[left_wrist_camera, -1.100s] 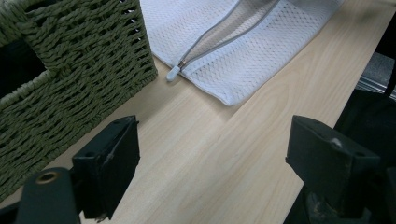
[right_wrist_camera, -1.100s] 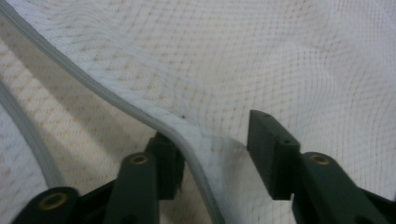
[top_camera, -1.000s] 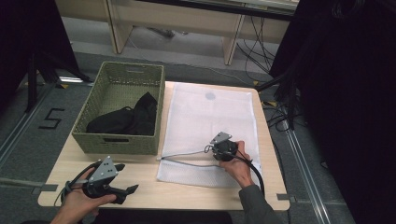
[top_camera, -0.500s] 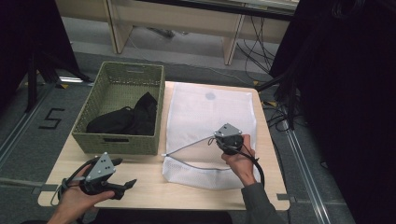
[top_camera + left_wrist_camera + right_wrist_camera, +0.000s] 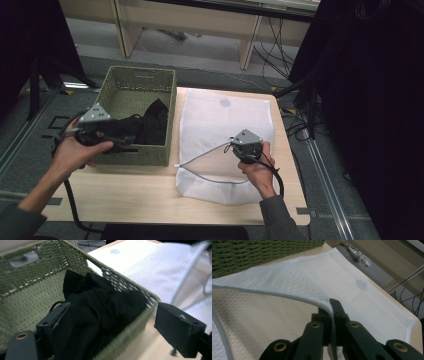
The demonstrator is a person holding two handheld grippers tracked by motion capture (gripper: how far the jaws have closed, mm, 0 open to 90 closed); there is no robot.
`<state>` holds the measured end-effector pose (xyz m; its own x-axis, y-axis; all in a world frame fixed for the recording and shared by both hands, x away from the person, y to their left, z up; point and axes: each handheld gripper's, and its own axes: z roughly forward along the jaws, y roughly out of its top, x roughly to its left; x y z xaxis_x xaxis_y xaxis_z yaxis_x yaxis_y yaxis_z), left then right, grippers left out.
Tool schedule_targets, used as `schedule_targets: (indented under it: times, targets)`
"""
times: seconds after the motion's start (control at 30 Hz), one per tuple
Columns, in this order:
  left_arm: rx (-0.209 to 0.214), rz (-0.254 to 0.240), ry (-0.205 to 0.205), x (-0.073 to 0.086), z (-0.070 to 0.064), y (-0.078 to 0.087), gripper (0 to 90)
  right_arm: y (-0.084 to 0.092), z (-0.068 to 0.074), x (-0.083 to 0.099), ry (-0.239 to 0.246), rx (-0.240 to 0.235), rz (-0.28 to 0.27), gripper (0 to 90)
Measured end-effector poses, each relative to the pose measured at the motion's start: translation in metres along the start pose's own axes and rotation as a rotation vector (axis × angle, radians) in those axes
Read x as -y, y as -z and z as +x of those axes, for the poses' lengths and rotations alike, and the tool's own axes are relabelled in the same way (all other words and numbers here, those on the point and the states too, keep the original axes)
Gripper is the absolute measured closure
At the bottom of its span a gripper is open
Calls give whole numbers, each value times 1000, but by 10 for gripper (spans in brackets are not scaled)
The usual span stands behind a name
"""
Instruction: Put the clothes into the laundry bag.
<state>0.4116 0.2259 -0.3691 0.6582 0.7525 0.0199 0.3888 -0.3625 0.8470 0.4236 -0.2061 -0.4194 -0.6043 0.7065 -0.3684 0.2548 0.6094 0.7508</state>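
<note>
right tongs [image 5: 331, 315] — clamped on mesh bag [image 5: 225, 125] rim, lifting it off counter [image 5: 130, 190] | left tongs [image 5: 110, 325] — spread wide over black cloth [image 5: 100, 310] in green basket [image 5: 117, 95]

We were in a lab or workroom — black curtains [image 5: 370, 100], loose cables [image 5: 277, 35] on the floor, plain wooden table [image 5: 130, 192].
</note>
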Motion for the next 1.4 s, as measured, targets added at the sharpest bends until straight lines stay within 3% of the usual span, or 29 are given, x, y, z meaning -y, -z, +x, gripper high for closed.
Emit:
schedule_targets:
  times: [0.03, 0.13, 0.17, 0.23, 0.4, 0.43, 0.5, 0.57, 0.67, 0.7, 0.73, 0.77, 0.8, 0.83, 0.87, 0.9, 0.93, 0.97, 1.03, 1.1, 1.2, 1.3, 1.33, 1.37, 1.4]
  targets:
    - [25, 30, 36, -9, 10, -15, 148, 0, 0, 0, 4, -1, 0, 887]
    - [32, 61, 21, -20, 17, -35, 148, 0, 0, -1, 0, -5, -6, 886]
    - [32, 61, 21, -20, 17, -35, 149, 0, 0, -1, 0, -5, -6, 886]
    - [75, 114, 48, -31, 19, -56, 151, -1, 0, -1, -1, -7, -6, 884]
    - [58, 134, -19, -42, 4, -84, 151, 0, 1, -1, -6, 7, -7, 881]
    - [72, 160, -26, -43, 2, -90, 154, 0, 1, -2, 4, 10, -14, 881]
    - [53, 212, -53, -42, 1, -101, 160, 1, 0, -2, 2, 4, -16, 880]
    - [75, 274, -34, -40, 4, -112, 157, 1, 0, -1, 1, 5, -16, 878]
    - [18, 325, -32, -36, 11, -128, 151, 1, 0, -1, 14, -7, -16, 876]
    - [18, 325, -32, -36, 11, -128, 148, 1, 1, -1, 5, -3, -14, 875]
    - [-3, 392, -13, -33, 19, -139, 148, 1, 2, -1, 0, -4, -10, 874]
    - [14, 451, 31, -33, 24, -144, 148, 1, 1, -1, 5, -9, -6, 874]
    - [7, 446, 22, -33, 28, -148, 148, 0, 2, -1, 8, -13, -6, 874]
    - [-25, 444, -26, -33, 34, -151, 153, 0, 2, -1, 4, -12, -6, 873]
    - [-51, 434, -26, -33, 37, -153, 157, -1, 1, -1, 23, -13, -13, 872]
    - [-59, 404, -32, -32, 42, -156, 146, -1, 2, 0, -1, -6, -12, 871]
    - [-17, 419, 9, -31, 47, -157, 155, -1, 1, 0, 18, -6, -17, 871]
    - [5, 422, 51, -28, 49, -159, 161, 0, 1, 0, 7, -9, -12, 870]
    - [17, 443, 49, -20, 52, -164, 153, 0, 1, 1, -12, -4, -10, 870]
    - [33, 449, 54, -17, 53, -166, 147, -1, 0, 1, -2, 0, -5, 869]
    - [79, 477, 89, -5, 51, -176, 143, -1, 0, 2, 2, -6, 1, 868]
    - [77, 495, 92, 0, 50, -180, 115, -1, 2, 1, 8, -8, -3, 865]
    - [48, 504, 88, 0, 50, -183, 87, -1, 2, 1, 4, -8, -1, 864]
    - [9, 529, 48, -1, 53, -184, 58, -1, 3, 1, 7, -8, 0, 864]
    - [-14, 531, 47, 0, 53, -185, 10, -1, 2, 1, 18, -14, 4, 864]
